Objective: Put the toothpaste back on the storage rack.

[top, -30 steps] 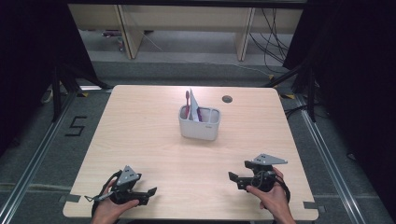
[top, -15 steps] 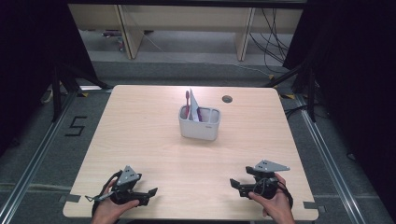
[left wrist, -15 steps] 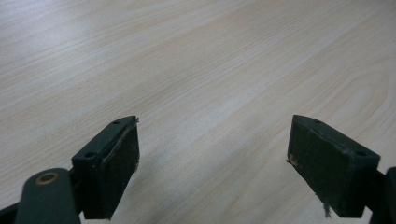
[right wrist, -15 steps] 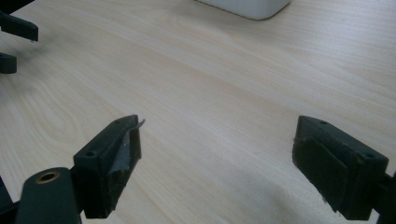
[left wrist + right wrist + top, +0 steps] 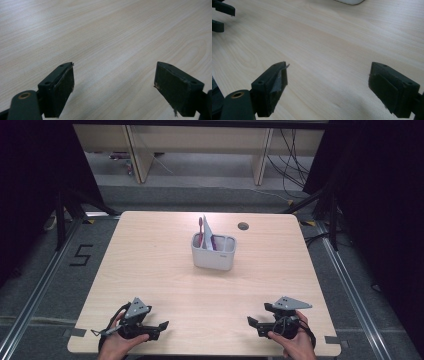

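Note:
A white holder [image 5: 214,254] stands at the middle of the wooden table [image 5: 150,255], with a pink toothbrush [image 5: 201,231] and a white tube [image 5: 208,234] upright in it. Low at the near left edge, my left gripper [image 5: 160,326] is held in a hand and points right. In its own view the left gripper [image 5: 113,90] is open over bare wood. Near the front right edge my right gripper [image 5: 253,325] points left. Seen from its own camera, the right gripper [image 5: 328,87] is open with nothing between its fingers. Both are well short of the holder.
A small dark round hole [image 5: 243,226] sits in the table behind the holder. The holder's base [image 5: 349,1] and the other gripper's jaws [image 5: 220,15] show far off in the right gripper view. Dark floor, cables and shelving legs surround the table.
My right gripper has drawn back a little toward the near edge of the table. The left gripper and the holder have not moved.

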Demonstrator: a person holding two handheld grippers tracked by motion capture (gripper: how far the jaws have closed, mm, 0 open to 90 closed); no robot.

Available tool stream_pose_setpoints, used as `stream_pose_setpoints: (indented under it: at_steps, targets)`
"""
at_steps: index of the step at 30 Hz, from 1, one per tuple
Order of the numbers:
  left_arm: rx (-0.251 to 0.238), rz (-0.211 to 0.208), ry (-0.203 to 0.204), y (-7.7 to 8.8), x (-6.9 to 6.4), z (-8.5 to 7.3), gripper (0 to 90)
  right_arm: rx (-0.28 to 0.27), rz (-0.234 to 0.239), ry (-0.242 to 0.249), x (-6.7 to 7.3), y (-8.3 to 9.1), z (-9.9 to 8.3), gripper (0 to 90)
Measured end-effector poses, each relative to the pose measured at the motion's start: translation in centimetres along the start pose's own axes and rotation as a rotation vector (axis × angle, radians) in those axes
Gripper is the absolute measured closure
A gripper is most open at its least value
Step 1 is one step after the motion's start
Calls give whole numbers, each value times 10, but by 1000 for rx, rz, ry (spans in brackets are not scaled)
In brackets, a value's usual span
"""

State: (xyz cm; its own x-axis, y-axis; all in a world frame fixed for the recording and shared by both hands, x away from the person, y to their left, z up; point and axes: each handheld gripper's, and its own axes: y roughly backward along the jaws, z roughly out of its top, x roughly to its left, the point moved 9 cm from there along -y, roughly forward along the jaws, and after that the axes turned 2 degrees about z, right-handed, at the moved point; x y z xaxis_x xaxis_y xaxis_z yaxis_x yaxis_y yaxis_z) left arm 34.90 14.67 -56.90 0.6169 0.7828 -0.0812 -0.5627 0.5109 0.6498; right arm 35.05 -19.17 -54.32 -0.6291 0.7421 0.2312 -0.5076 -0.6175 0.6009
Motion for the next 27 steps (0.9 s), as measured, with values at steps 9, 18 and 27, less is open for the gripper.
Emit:
stream_pose_setpoints:
  at_steps: [9,18,27]
  targets:
    - [2,-3,-2,-2,-2,-1,159,39,-9,-4,2,4,-10,166]
    - [6,-8,-6,-2,-3,-1,159,60,-30,60,0,5,-15,166]
    - [4,-9,-1,-3,-3,-1,159,65,-28,27,-1,5,-18,167]
